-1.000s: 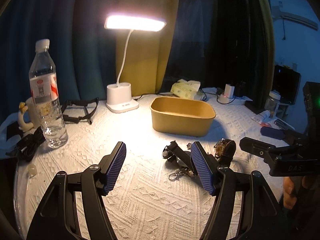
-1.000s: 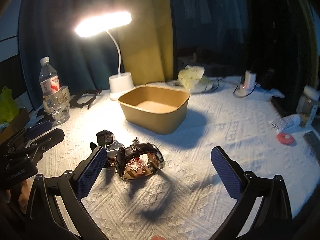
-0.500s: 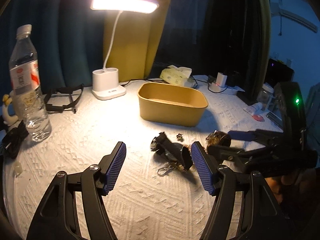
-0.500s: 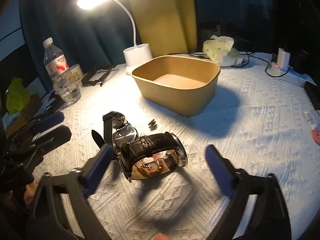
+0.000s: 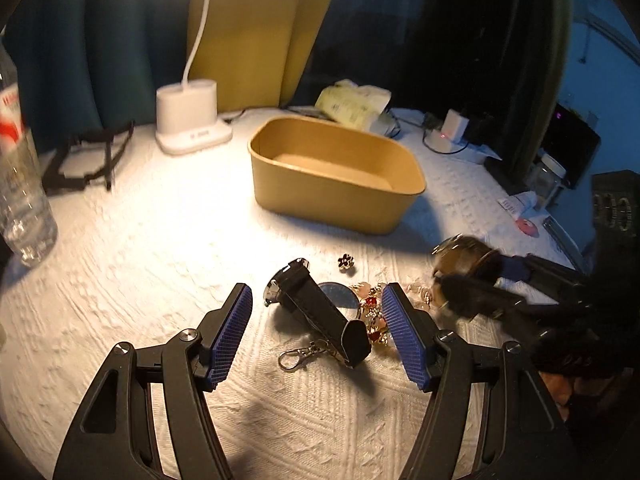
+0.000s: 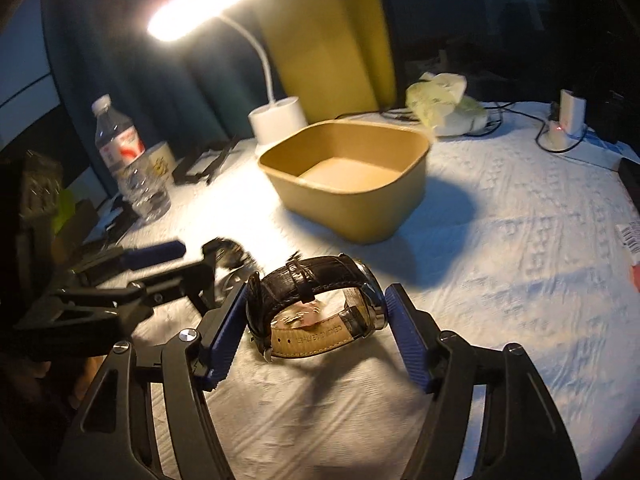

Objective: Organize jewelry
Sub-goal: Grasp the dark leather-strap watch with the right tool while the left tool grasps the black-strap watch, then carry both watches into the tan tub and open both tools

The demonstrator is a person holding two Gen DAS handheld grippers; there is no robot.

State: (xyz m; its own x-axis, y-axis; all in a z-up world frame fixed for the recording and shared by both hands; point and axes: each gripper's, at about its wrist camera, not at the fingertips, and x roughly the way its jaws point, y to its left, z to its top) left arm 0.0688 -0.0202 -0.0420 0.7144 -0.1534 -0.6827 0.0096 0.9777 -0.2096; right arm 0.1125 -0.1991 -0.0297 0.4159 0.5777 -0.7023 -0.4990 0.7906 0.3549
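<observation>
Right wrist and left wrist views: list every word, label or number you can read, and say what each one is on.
Watch strap, tan inner lining: stamped capitals, seen upside down; it may be "GENUINE LEATHER", but it is too blurred to be sure.
Water bottle, red and white label: print too blurred to read.
Lamp base: small grey mark on the front, too small to read.
Paper slip at the table's right edge: barcode lines, unreadable.
Cup behind the bottle: dark pattern, no legible word.
</observation>
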